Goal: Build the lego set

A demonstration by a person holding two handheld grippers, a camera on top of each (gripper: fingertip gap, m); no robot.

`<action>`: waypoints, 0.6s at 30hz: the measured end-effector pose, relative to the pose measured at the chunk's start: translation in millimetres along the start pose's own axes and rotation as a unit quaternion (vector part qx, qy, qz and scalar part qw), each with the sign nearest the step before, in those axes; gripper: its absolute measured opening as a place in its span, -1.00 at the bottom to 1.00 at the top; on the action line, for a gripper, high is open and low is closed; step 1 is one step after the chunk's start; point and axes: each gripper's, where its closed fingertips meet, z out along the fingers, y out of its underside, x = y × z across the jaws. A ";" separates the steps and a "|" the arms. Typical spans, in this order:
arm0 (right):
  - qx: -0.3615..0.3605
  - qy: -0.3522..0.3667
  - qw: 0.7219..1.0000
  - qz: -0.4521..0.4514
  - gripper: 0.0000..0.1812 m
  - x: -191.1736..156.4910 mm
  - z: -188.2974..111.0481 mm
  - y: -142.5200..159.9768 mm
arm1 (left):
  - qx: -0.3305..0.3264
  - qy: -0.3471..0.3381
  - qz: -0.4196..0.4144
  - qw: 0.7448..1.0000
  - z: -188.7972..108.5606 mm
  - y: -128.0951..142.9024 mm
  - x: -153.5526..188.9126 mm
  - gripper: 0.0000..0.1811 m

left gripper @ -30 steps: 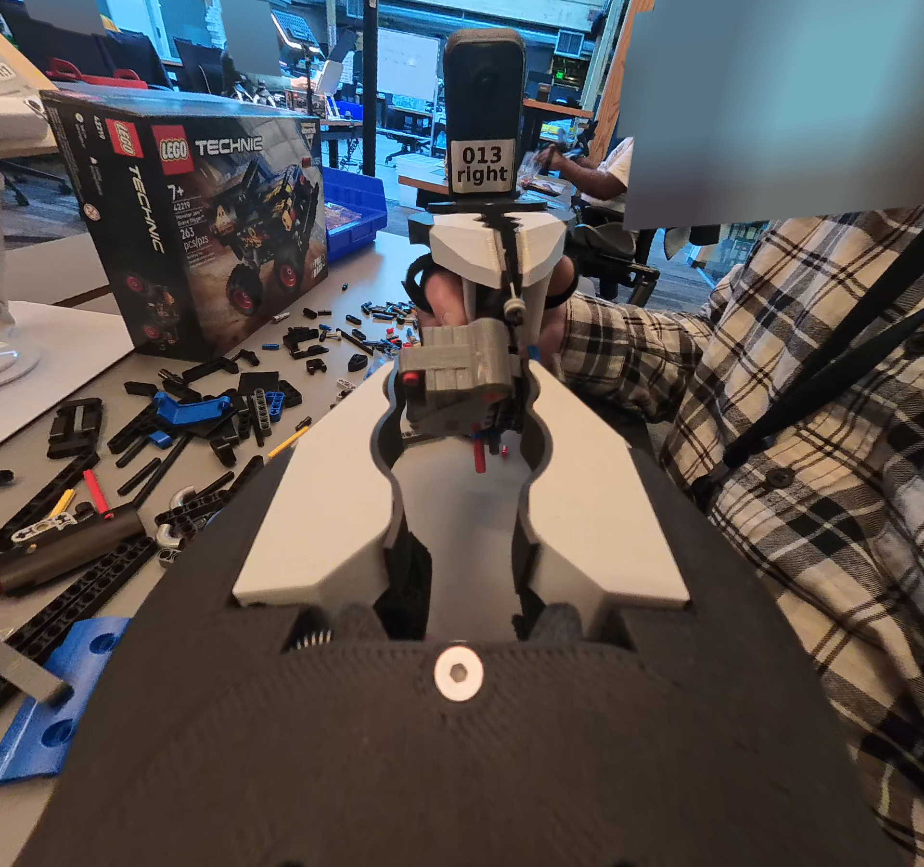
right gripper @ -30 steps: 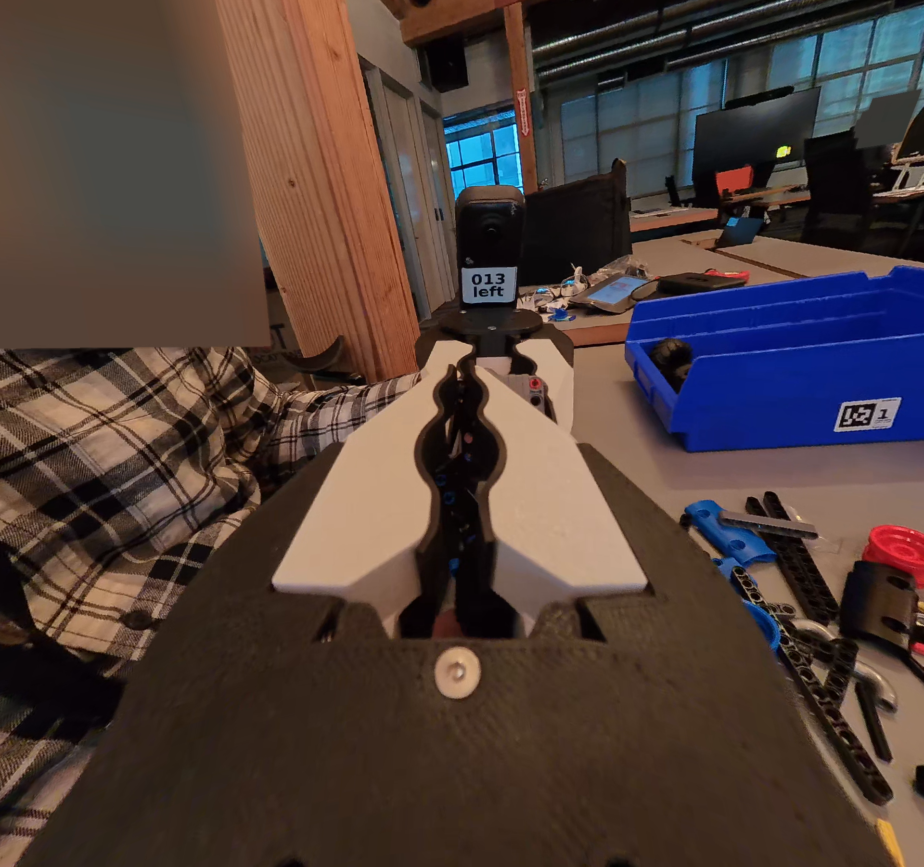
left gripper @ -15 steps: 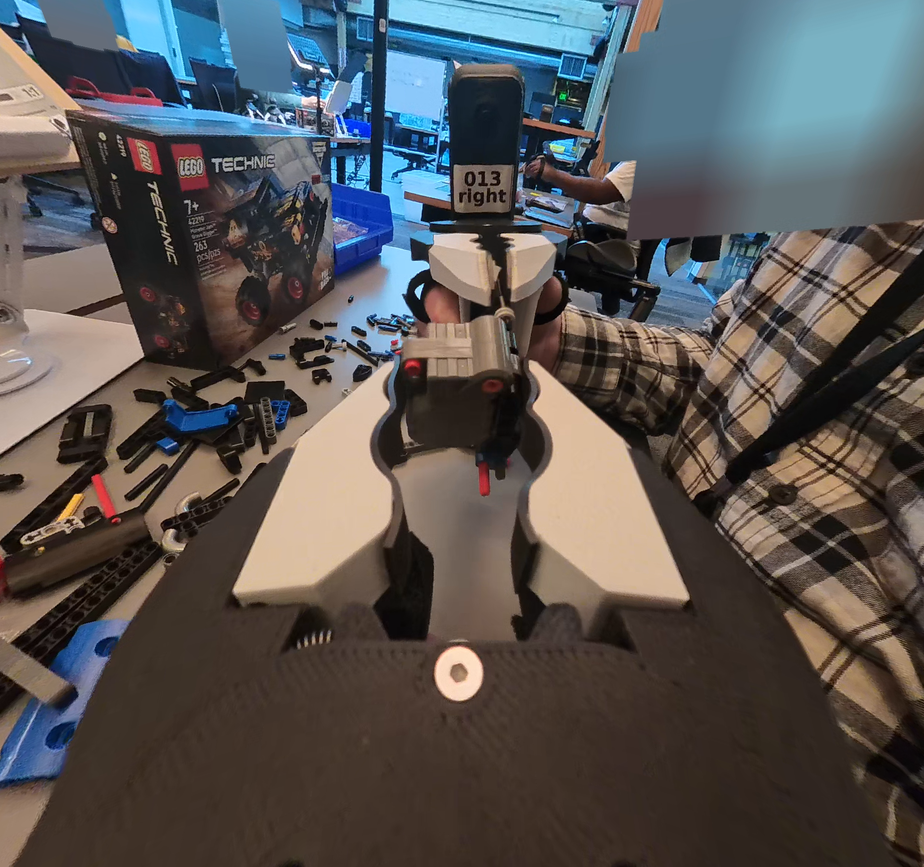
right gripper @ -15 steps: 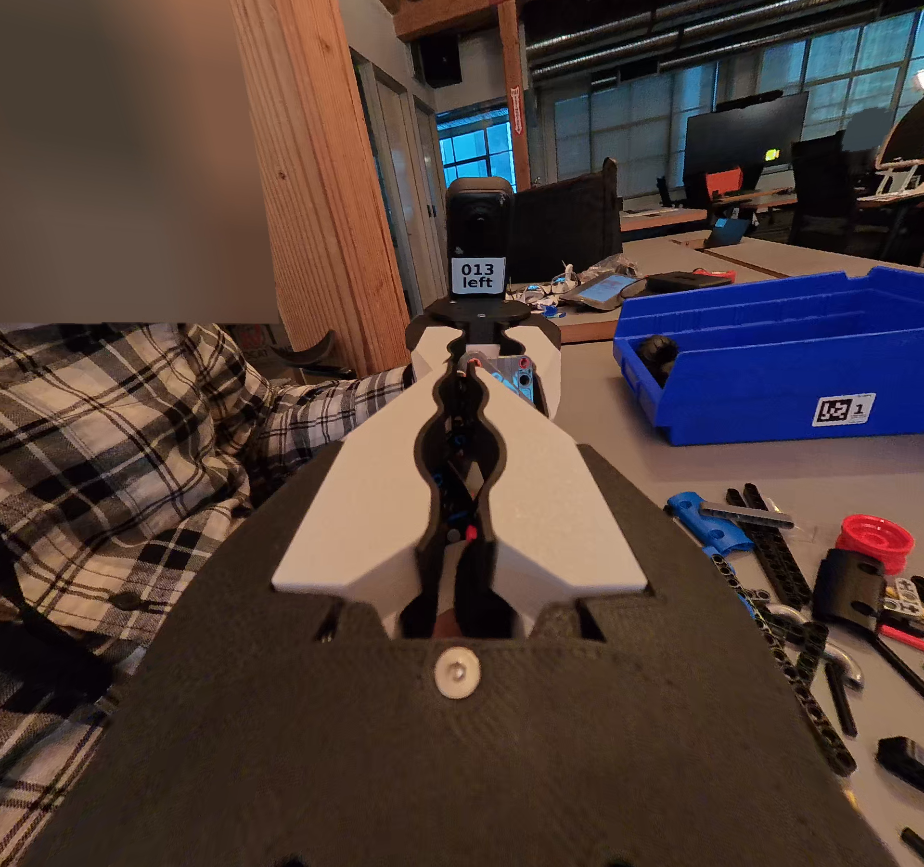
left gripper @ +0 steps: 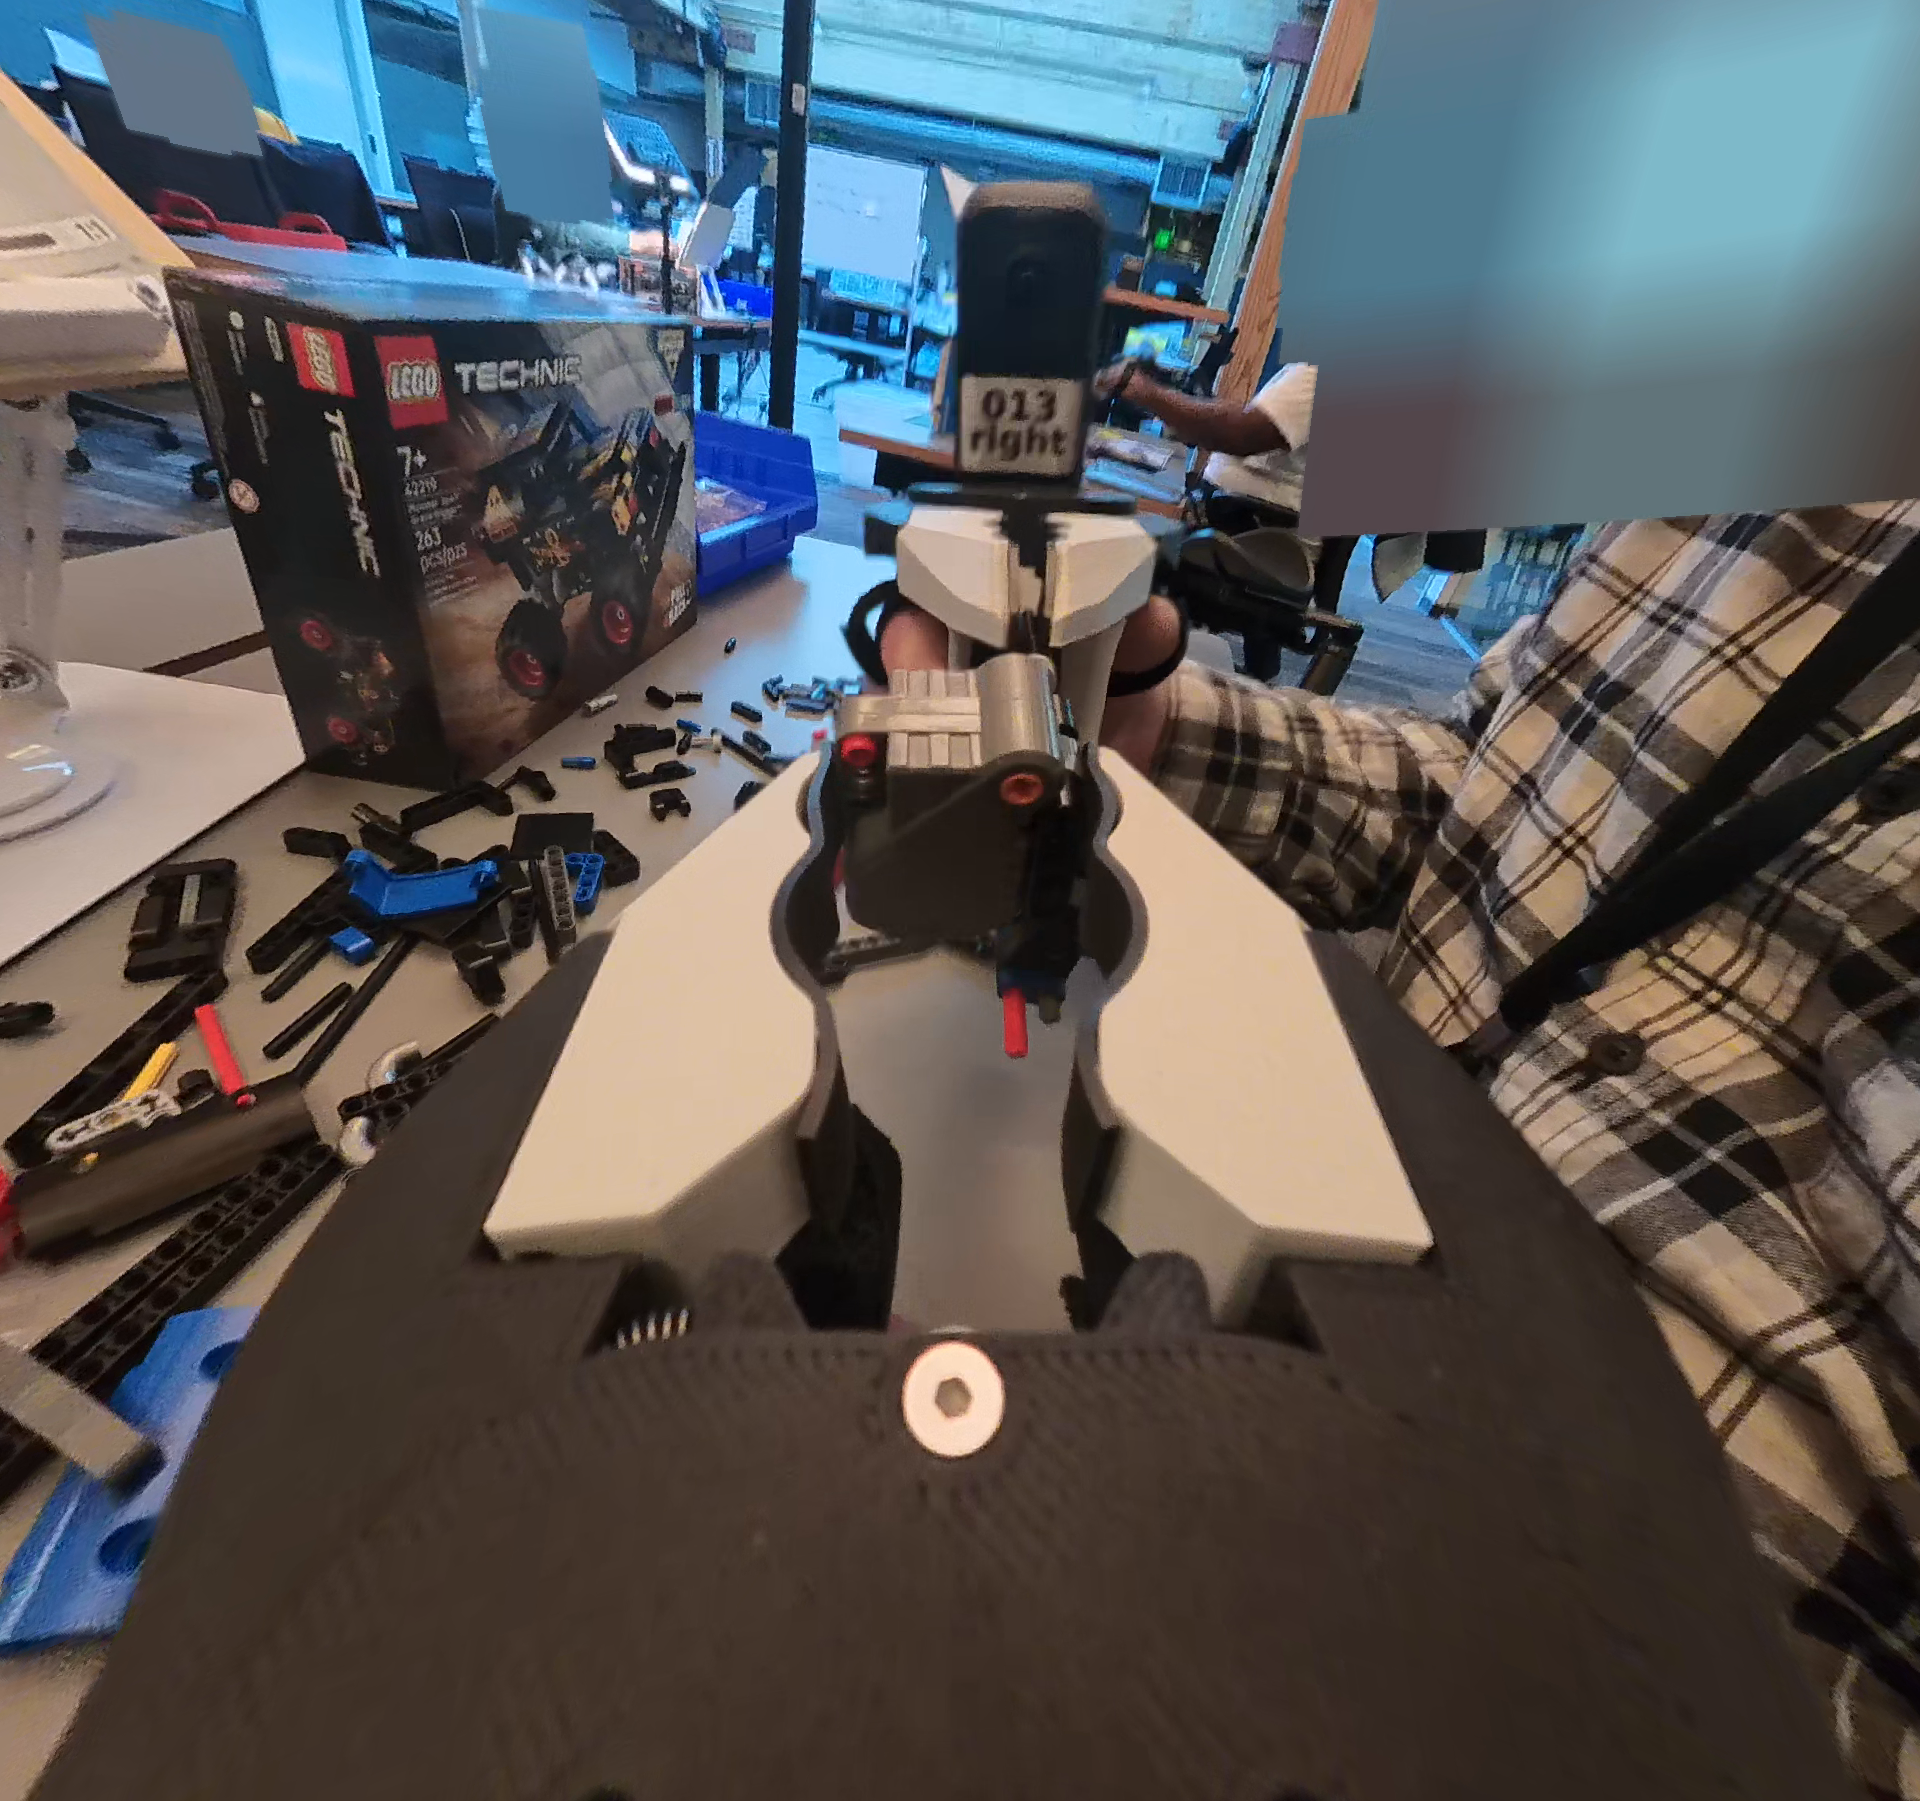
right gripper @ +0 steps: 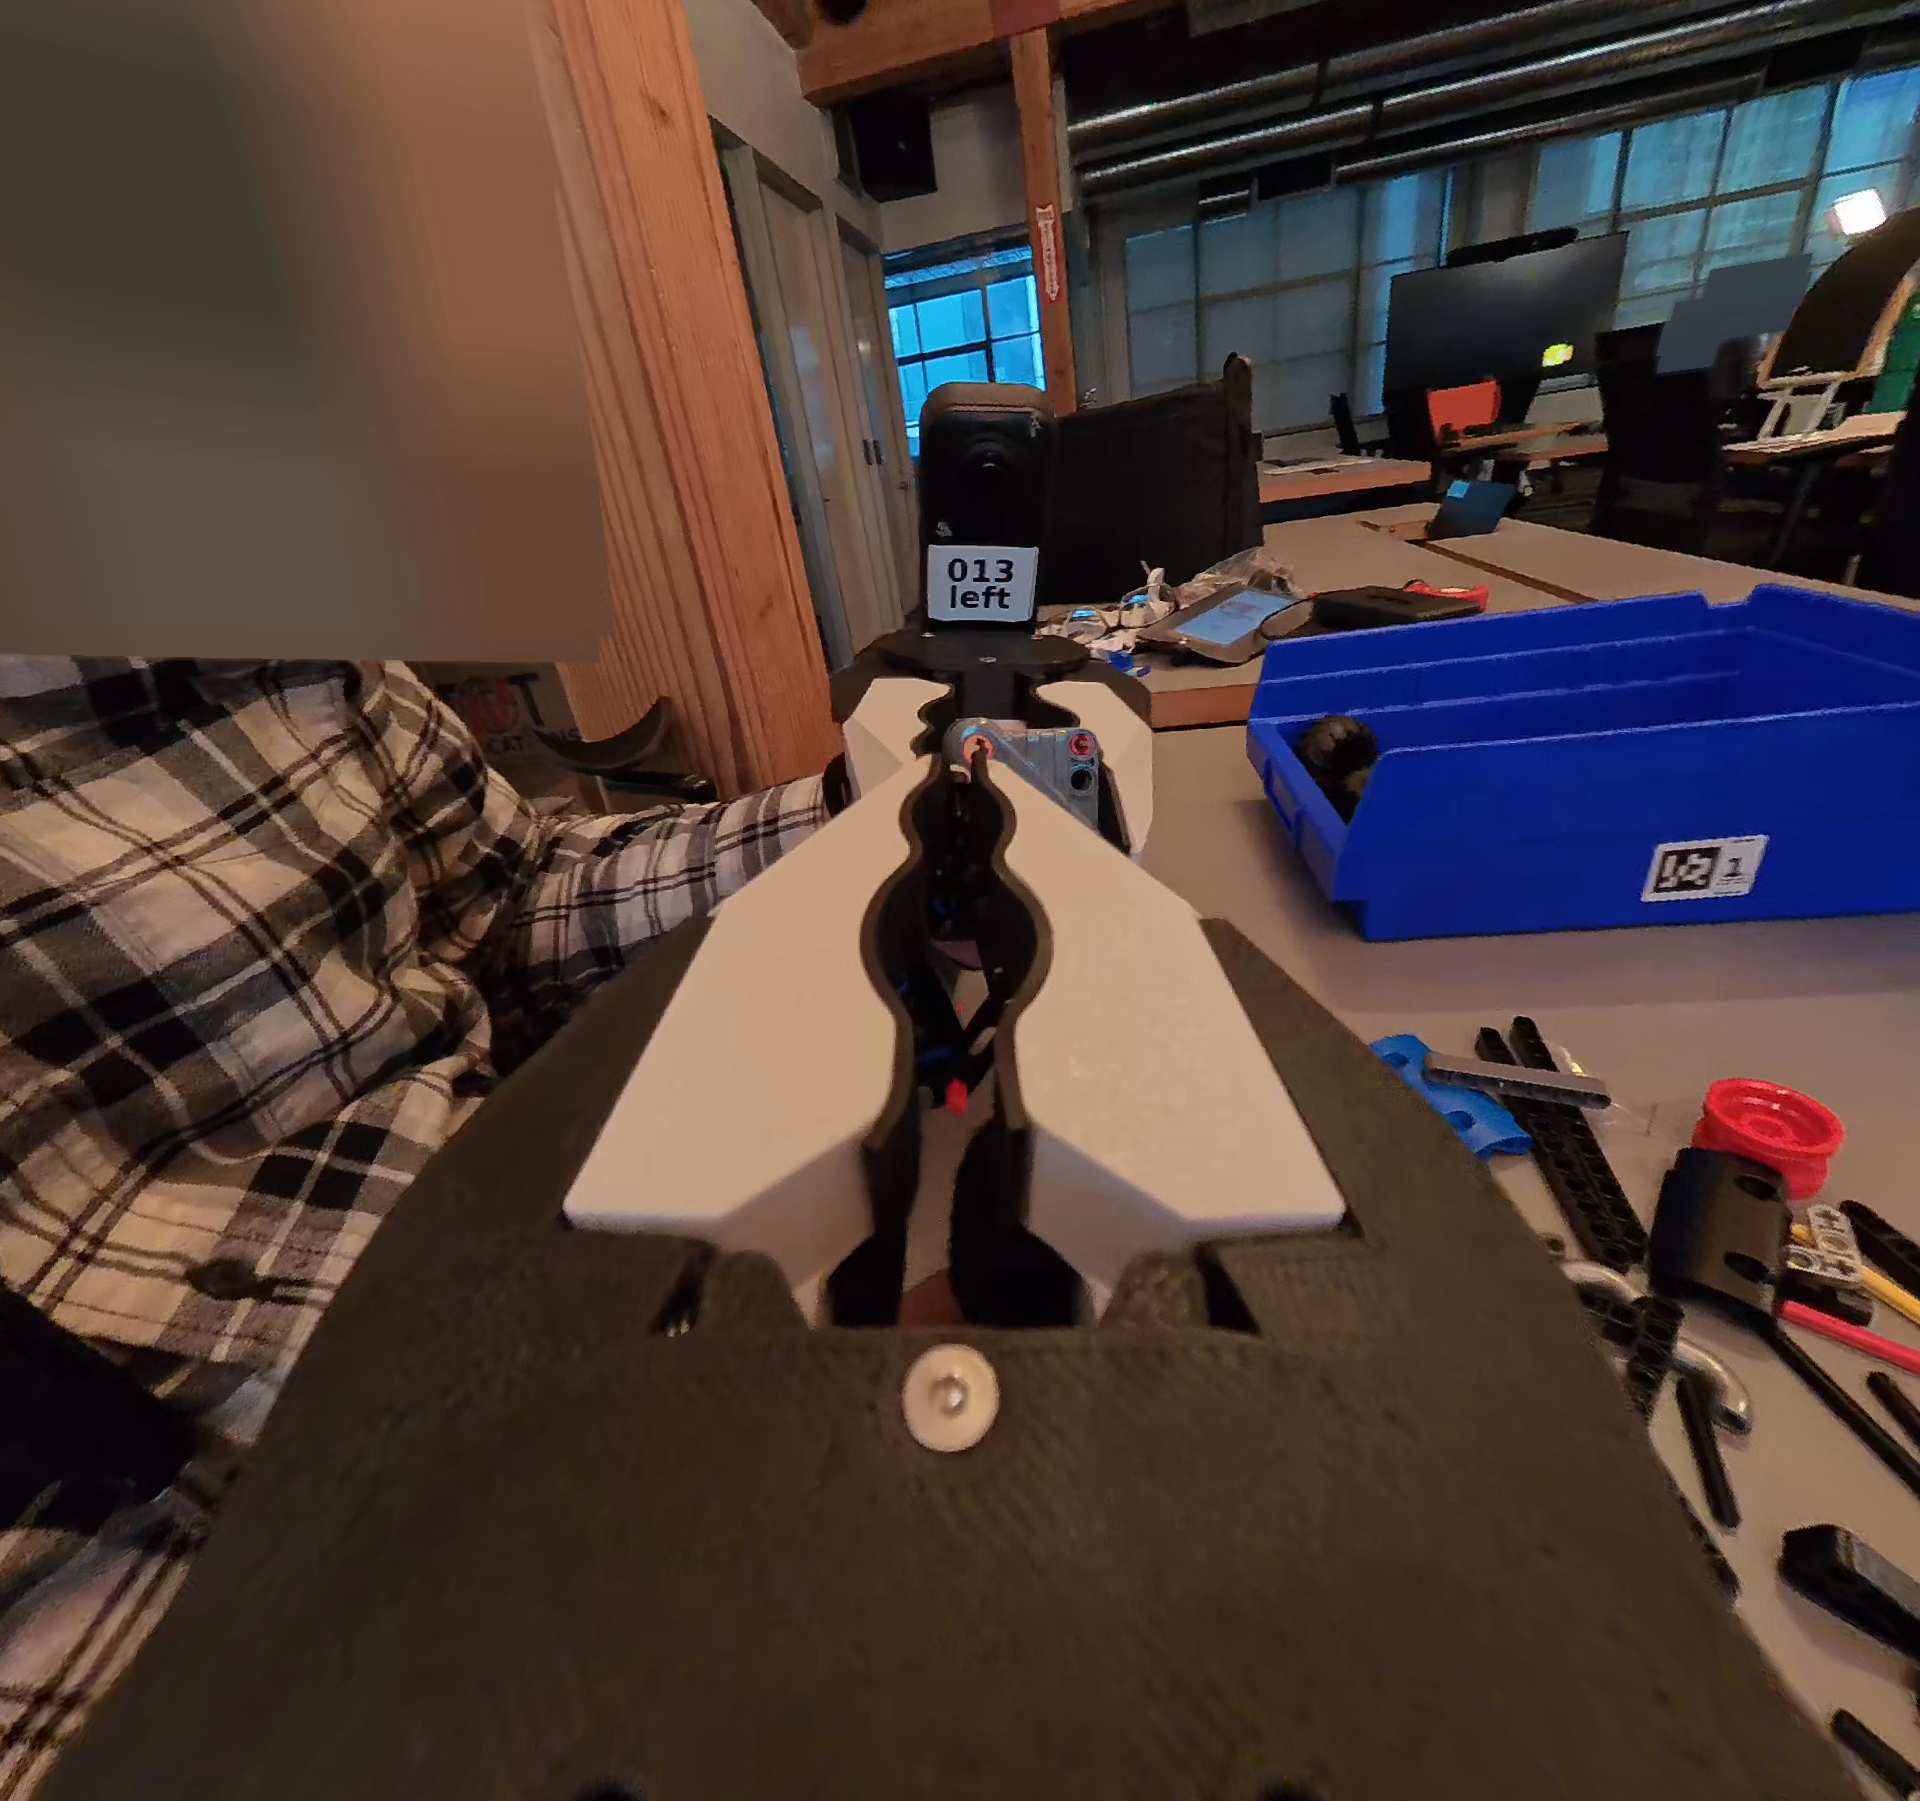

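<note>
My left gripper is shut on a grey block-shaped lego assembly with red pins. A black beam section and a short red axle hang on its near side. My right gripper faces it from the far side, fingers close together at the block's top edge. In the right wrist view my right gripper is shut on a thin black lego section with blue and red pins. The left gripper and the grey block are just beyond its tips. Both are held above the table.
The lego set box stands at the left, with loose black, blue and red pieces in front of it. A blue bin, a red wheel hub and black beams lie at the right. A person's plaid sleeve is close by. The tips of both grippers are at nearly the same place. My left tips are roughly 25 cm from the red wheel hub.
The grey assembly has tilted, so its dark underside now faces the left camera. The two grippers have drawn closer together and stay shut.
</note>
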 end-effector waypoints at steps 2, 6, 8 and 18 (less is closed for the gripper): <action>-0.010 0.016 0.999 -0.034 -0.94 -1.6 0.7 -1.4 | -0.024 -0.009 0.008 1.000 -1.2 5.5 -2.3 -0.52; -0.066 0.031 0.993 -0.087 -0.84 -4.6 5.4 8.1 | -0.045 -0.006 0.010 0.999 -3.1 8.3 0.8 -0.53; -0.090 0.035 0.990 -0.107 -0.84 -5.7 9.2 12.7 | -0.060 0.000 0.014 0.998 -0.6 11.6 4.5 -0.53; -0.140 0.035 0.983 -0.115 -0.81 -7.3 2.5 18.4 | -0.065 0.004 0.024 0.998 -2.3 9.7 6.6 -0.52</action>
